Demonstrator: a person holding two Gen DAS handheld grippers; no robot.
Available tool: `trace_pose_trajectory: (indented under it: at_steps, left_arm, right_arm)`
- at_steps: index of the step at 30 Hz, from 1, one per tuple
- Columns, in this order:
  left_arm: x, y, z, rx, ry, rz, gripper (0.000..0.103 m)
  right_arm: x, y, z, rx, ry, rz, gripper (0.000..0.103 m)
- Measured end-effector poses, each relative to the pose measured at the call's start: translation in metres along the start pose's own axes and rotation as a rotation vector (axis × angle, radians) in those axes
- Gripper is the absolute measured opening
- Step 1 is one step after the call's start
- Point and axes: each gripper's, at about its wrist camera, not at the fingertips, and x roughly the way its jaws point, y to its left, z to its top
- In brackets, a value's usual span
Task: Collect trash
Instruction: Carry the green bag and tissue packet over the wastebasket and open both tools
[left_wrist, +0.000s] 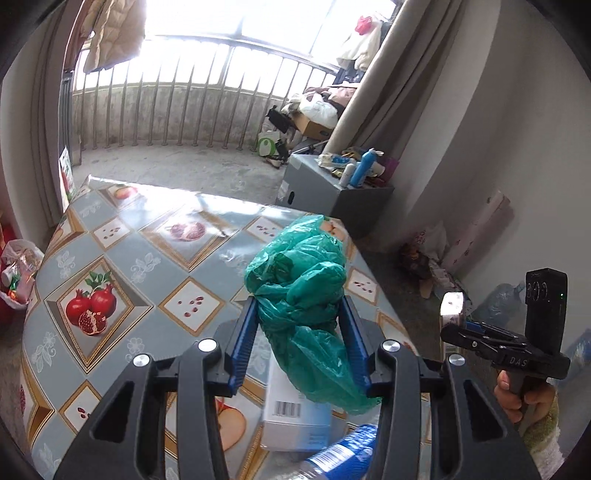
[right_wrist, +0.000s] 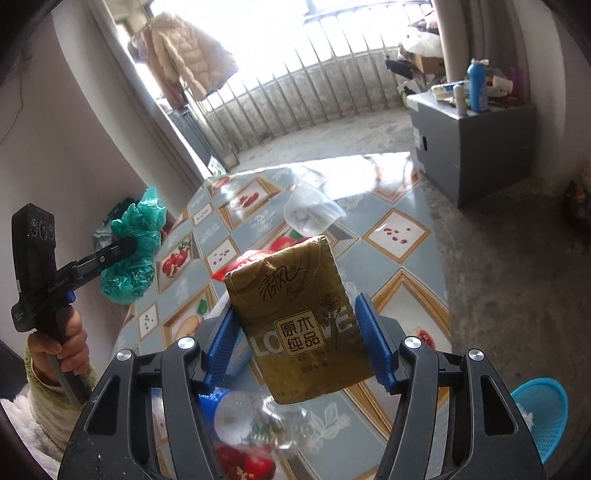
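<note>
My left gripper is shut on a crumpled green plastic bag and holds it above the table; the bag also shows in the right wrist view. My right gripper is shut on a gold tissue pack held above the table; the pack's end shows in the left wrist view. A white box with a barcode and a blue-labelled plastic bottle lie on the table under my left gripper. A clear plastic cup lies on its side further along the table.
A blue mesh basket stands on the floor to the right of the table. A red bin lined with a bag of rubbish stands at the left. A grey cabinet with bottles stands by the curtain. A railing closes the balcony.
</note>
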Motion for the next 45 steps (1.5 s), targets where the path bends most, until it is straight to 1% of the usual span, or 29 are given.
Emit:
trace_pose_trajectory:
  at_steps: [4, 7, 11, 14, 17, 20, 23, 27, 33, 36, 39, 40, 41, 42, 43, 45]
  left_arm:
    - [-0.018, -0.048, -0.002, 0.068, -0.016, -0.086, 0.043]
    - [-0.022, -0.088, -0.010, 0.131, 0.000, -0.147, 0.043]
    - [-0.019, -0.149, -0.030, 0.216, 0.042, -0.237, 0.044]
    - [-0.009, -0.192, -0.049, 0.267, 0.088, -0.297, 0.044]
    - [0.006, -0.236, -0.071, 0.322, 0.152, -0.349, 0.043]
    - [0.025, -0.276, -0.094, 0.382, 0.208, -0.377, 0.044]
    - [0.050, -0.312, -0.114, 0.426, 0.277, -0.385, 0.044]
    - [0.087, -0.353, -0.139, 0.488, 0.360, -0.374, 0.044]
    - [0.155, -0.395, -0.167, 0.520, 0.494, -0.337, 0.045]
    - [0.188, -0.412, -0.182, 0.532, 0.547, -0.322, 0.045]
    - [0.222, -0.425, -0.196, 0.544, 0.594, -0.290, 0.045]
    - [0.233, -0.427, -0.201, 0.545, 0.614, -0.279, 0.048]
    - [0.248, -0.431, -0.207, 0.543, 0.647, -0.270, 0.060]
    - [0.261, -0.433, -0.213, 0.538, 0.681, -0.258, 0.066]
    - [0.271, -0.435, -0.216, 0.529, 0.699, -0.246, 0.069]
    - [0.281, -0.435, -0.223, 0.510, 0.708, -0.233, 0.069]
  right_arm:
    - [-0.048, -0.009, -0.018, 0.045, -0.071, -0.040, 0.058]
    - [-0.084, -0.026, -0.038, 0.101, -0.103, -0.092, 0.058]
    - [-0.133, -0.054, -0.071, 0.191, -0.141, -0.184, 0.058]
    - [-0.161, -0.078, -0.097, 0.265, -0.162, -0.245, 0.058]
    - [-0.182, -0.103, -0.122, 0.361, -0.173, -0.291, 0.058]
    - [-0.197, -0.128, -0.143, 0.453, -0.181, -0.319, 0.058]
    - [-0.199, -0.149, -0.157, 0.515, -0.180, -0.357, 0.058]
    - [-0.192, -0.180, -0.164, 0.594, -0.169, -0.370, 0.059]
    - [-0.171, -0.235, -0.177, 0.689, -0.118, -0.394, 0.059]
    - [-0.157, -0.262, -0.185, 0.733, -0.083, -0.405, 0.059]
    - [-0.137, -0.296, -0.188, 0.789, -0.046, -0.412, 0.061]
    - [-0.131, -0.306, -0.192, 0.801, -0.036, -0.416, 0.066]
    - [-0.125, -0.316, -0.196, 0.819, -0.027, -0.420, 0.069]
    - [-0.119, -0.327, -0.200, 0.841, -0.019, -0.426, 0.072]
    - [-0.113, -0.336, -0.204, 0.859, -0.008, -0.443, 0.072]
    - [-0.107, -0.344, -0.213, 0.875, 0.002, -0.481, 0.072]
